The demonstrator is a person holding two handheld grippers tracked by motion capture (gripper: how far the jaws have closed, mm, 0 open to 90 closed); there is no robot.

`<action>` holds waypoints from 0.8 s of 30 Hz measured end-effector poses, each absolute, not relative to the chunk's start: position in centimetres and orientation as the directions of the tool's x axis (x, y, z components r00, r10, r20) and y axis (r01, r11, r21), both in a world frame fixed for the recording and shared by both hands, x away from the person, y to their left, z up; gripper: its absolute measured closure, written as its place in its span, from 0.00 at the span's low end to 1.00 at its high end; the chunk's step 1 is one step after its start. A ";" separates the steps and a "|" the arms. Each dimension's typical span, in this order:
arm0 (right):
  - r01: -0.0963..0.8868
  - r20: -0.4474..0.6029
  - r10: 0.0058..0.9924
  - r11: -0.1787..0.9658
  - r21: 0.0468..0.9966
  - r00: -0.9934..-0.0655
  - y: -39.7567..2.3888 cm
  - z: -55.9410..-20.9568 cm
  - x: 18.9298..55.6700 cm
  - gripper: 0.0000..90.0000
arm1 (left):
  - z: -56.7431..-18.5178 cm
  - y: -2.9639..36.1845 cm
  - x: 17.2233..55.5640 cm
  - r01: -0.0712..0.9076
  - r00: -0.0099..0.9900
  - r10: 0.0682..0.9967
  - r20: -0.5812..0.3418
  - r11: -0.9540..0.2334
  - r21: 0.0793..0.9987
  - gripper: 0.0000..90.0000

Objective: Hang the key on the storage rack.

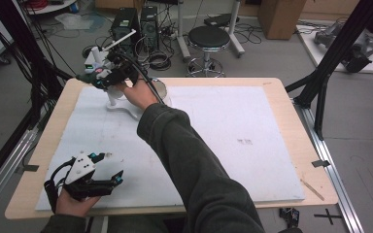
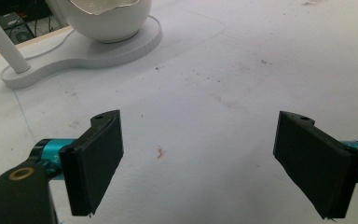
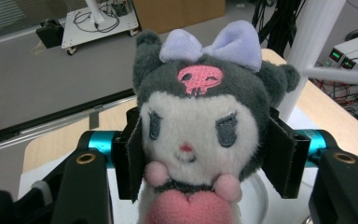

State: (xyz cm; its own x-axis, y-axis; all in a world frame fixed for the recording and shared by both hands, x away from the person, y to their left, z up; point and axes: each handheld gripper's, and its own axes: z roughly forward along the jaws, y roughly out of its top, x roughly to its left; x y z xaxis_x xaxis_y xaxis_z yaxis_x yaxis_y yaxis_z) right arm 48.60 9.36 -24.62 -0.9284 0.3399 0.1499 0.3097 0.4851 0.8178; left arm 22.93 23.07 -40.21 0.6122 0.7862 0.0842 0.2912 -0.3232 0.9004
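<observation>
right gripper (image 3: 200, 154): clamped on grey-and-white plush doll with lilac bow (image 3: 200, 116), held upright at table's 11 o'clock | white egg-shaped bowl on flat stand (image 2: 107, 23) directly beneath | left gripper (image 2: 198, 163): wide, empty, at 7 o'clock, farther off

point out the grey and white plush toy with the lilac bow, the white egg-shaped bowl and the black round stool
grey and white plush toy with lilac bow (image 3: 193, 126), right gripper view, face
white egg-shaped bowl (image 2: 109, 21), left gripper view, outer wall
black round stool (image 1: 209, 36), high view, seat
</observation>
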 end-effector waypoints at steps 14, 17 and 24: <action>0.308 0.134 0.366 0.471 0.827 -0.921 10.9 -24.5 49.9 0.44 | -40.2 23.2 22.9 0.288 0.613 0.785 0.088 -0.325 0.901 0.18; 0.314 0.135 0.375 0.470 0.825 -0.917 11.1 -24.6 50.1 0.44 | -40.2 23.2 22.9 0.288 0.611 0.787 0.085 -0.322 0.902 0.18; 0.330 0.134 0.402 0.471 0.818 -0.906 11.5 -25.5 50.7 0.44 | -40.2 23.2 22.9 0.286 0.609 0.789 0.087 -0.321 0.903 0.18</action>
